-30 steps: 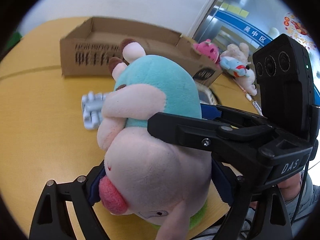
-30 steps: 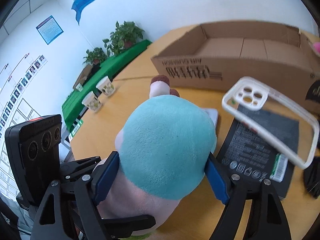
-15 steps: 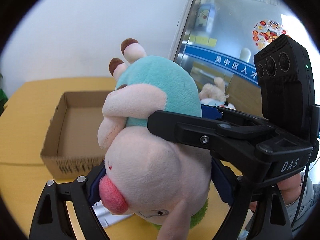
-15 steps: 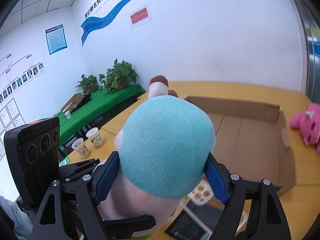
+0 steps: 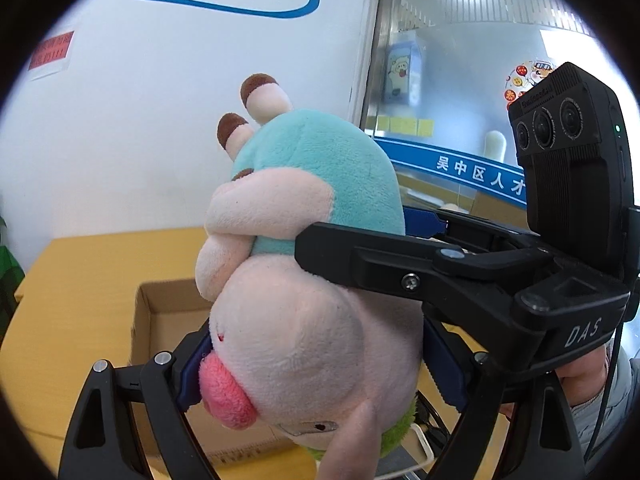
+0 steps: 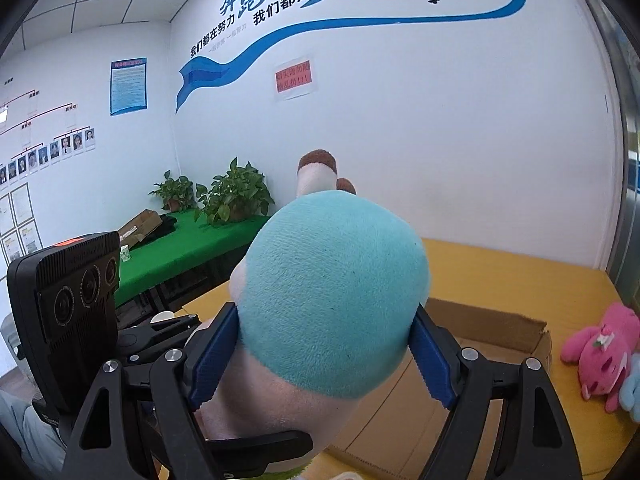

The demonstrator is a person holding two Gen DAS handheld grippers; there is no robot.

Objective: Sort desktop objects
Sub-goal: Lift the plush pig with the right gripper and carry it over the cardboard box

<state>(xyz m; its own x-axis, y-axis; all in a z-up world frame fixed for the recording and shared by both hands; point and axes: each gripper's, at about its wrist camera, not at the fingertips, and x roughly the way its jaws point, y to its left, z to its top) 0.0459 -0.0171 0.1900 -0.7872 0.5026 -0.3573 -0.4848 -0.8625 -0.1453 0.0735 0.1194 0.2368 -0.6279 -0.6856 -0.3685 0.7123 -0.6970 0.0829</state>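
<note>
A pink and teal pig plush (image 5: 308, 280) is held upside down in the air by both grippers. My left gripper (image 5: 312, 364) is shut on its pink head, my right gripper (image 6: 324, 348) is shut on its teal body (image 6: 332, 296). Each gripper shows in the other's view, the right one (image 5: 460, 276) across the plush, the left one (image 6: 132, 344) at lower left. The open cardboard box (image 5: 168, 320) stands on the yellow table below and beyond the plush; it also shows in the right wrist view (image 6: 488, 328).
A pink plush toy (image 6: 596, 352) lies on the yellow table (image 6: 520, 280) right of the box, with a pale blue one at the frame edge. A green-covered table with potted plants (image 6: 232, 196) stands by the white wall. A glass door is at the right.
Both grippers have lifted the plush well above the table and tilted upward. The box has dropped lower in both views; the phone case and black packet have left view.
</note>
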